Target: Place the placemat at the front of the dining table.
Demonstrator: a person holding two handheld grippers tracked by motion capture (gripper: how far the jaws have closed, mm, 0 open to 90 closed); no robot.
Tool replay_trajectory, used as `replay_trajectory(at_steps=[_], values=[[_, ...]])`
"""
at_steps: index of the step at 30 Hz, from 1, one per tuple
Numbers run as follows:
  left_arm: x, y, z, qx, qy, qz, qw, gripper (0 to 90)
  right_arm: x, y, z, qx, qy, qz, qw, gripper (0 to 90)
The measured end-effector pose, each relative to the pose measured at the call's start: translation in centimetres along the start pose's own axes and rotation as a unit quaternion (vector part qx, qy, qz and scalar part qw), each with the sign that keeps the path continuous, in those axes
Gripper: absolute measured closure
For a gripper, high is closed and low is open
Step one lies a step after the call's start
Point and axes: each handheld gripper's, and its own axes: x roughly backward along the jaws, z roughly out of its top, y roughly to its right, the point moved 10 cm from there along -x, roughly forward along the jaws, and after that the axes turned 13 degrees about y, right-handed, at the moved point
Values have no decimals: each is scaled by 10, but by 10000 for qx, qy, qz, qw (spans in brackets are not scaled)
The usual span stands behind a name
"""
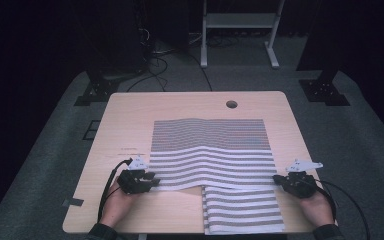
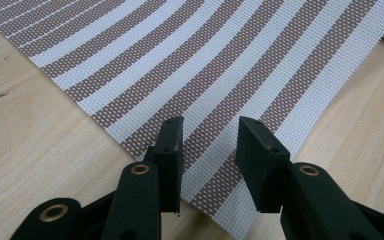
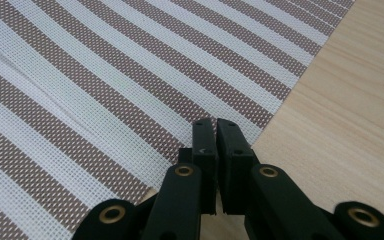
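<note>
A brown-and-white striped woven mat lies spread across the wooden table, with a low ridge running across its middle. My left gripper is at the mat's near left corner. In the left gripper view that gripper is open, and the corner of the mat lies flat in the gap without touching the pads. My right gripper is at the mat's right edge. Its jaws are shut, tips over the edge of the mat. I see nothing between them.
A second striped mat lies at the near right and reaches the table's front edge. The far side of the table has a round hole. Dark tape sticks out at the front left corner. A white frame and cables are on the floor behind.
</note>
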Motion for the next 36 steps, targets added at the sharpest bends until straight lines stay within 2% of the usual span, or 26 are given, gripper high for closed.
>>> replay_trajectory(at_steps=[8,14,18,22,24,28,36], values=[[-4,-6,3,-91,-92,65,9999,654,-7,8,5,34,-21,-110,9999,866],[-8,-11,6,-72,-57,126,9999,665,-14,16,9,4,34,-216,9998,866],[-12,-16,9,-163,-131,215,9996,673,-19,20,12,28,11,-307,9995,866],[-18,-23,13,-120,-97,261,9995,673,-23,23,15,69,-31,-358,9993,866],[-19,-26,14,-72,-104,255,9996,679,-25,25,16,33,-36,-359,9993,866],[-24,-34,19,-108,-183,341,9992,683,-30,30,20,-29,-31,-377,9993,866],[-35,-49,28,-62,-192,432,9989,683,-42,40,28,-96,-40,-514,9986,866]])
